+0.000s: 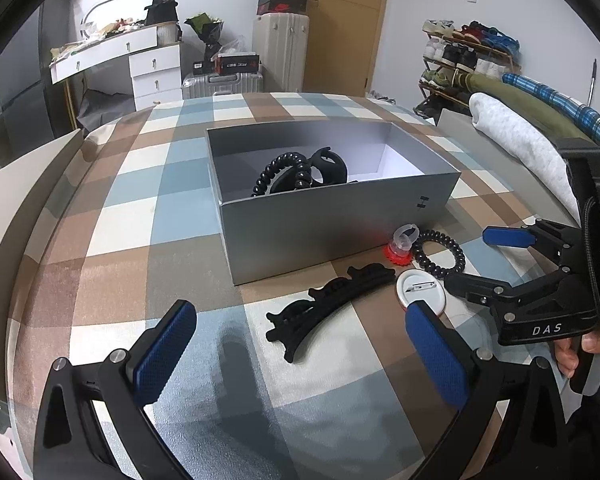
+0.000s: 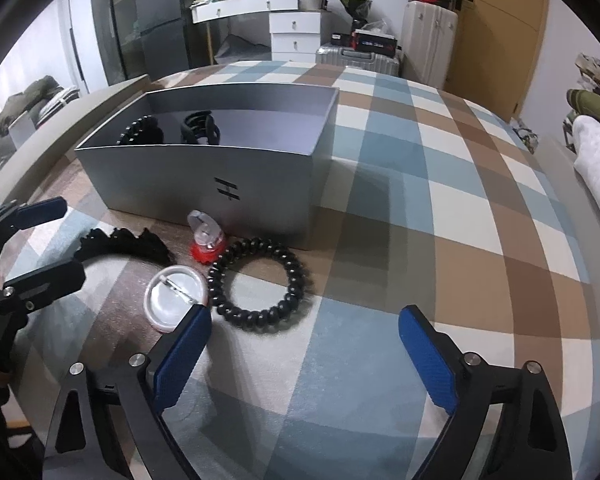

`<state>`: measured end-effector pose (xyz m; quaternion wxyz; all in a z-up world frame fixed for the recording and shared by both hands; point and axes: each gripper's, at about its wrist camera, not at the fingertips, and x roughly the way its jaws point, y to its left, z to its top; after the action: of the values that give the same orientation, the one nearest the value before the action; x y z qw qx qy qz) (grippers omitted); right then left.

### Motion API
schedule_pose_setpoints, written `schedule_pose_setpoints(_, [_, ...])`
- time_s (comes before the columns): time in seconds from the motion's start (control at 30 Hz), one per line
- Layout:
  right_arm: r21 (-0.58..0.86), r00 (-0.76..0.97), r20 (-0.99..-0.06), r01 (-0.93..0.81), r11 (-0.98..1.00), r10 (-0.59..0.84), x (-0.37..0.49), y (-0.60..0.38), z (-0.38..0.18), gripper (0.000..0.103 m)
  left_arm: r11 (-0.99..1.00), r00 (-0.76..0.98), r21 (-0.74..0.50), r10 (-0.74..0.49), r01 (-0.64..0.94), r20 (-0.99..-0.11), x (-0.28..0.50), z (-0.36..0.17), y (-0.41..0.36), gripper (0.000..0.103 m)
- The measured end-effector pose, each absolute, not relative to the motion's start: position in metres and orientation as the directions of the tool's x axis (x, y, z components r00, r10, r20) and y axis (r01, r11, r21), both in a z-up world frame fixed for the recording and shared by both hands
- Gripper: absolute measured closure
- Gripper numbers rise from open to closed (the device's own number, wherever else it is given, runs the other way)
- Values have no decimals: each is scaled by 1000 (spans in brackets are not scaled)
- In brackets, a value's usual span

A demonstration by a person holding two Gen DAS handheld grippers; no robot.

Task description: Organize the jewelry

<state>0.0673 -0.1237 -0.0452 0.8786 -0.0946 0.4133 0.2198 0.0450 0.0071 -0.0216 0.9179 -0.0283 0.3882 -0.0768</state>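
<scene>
My left claw point(image 1: 300, 360) hangs spread wide over the checked cloth point(image 1: 180, 216), nothing between its blue pads point(image 1: 164, 352). Just ahead of it lies a long black hair clip point(image 1: 332, 304), flat on the cloth and apart from both pads. My right claw point(image 2: 304, 360) is spread as well and grips nothing; its left pad point(image 2: 182, 360) sits at the near edge of the white pin badge point(image 2: 172, 300), which lies back up with its pin showing. I cannot tell whether that pad touches the badge.

Beside the badge lies a black coil hair tie point(image 2: 260, 284), flat on the cloth, ahead of the gap of my right claw. Behind badge and tie, close against the front wall of the grey box point(image 2: 196, 168), stands a small clear ring on a red toothed base point(image 2: 206, 240). The base touches the coil tie or nearly so.

The box is open at the top and stands on the cloth. Inside it, toward its left end in the left view, lie a second coil tie point(image 1: 284, 172) and a black claw clip point(image 1: 328, 168), the tie resting over the clip.

In the left view my right claw point(image 1: 488, 260) reaches in from the right, near the loose coil tie and the badge.
</scene>
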Motion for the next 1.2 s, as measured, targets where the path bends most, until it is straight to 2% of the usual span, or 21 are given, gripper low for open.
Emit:
schedule_pose_setpoints(0.2, [4,570,-762,-469,883,306,68,-122,-43,14,987,682,-116,-164,116,-713,46,-22,8,1])
schedule_pose_setpoints(0.27, [16,558,-766,-479,878,319,70,-119,-44,20,987,682,-116,-164,116,-713,46,-22,8,1])
schedule_pose_setpoints(0.43, [20,555,-765,-486,874,326,71,-114,-42,25,986,679,-120,-167,116,-715,46,-23,9,1])
schedule_pose_setpoints(0.57, [31,560,-752,-496,868,348,66,-113,-38,40,986,676,-127,-169,111,-717,47,-24,10,1])
schedule_pose_setpoints(0.83, [-44,573,-754,-532,845,322,60,-98,-37,55,984,673,-135,-176,113,-718,47,-24,11,1])
schedule_pose_setpoints(0.97, [-79,577,-752,-559,825,318,57,-89,-35,60,984,672,-140,-179,113,-718,47,-25,11,1])
schedule_pose_setpoints(1.2, [-110,570,-761,-584,804,311,57,-82,-35,61,983,669,-150,-184,110,-720,48,-25,13,1])
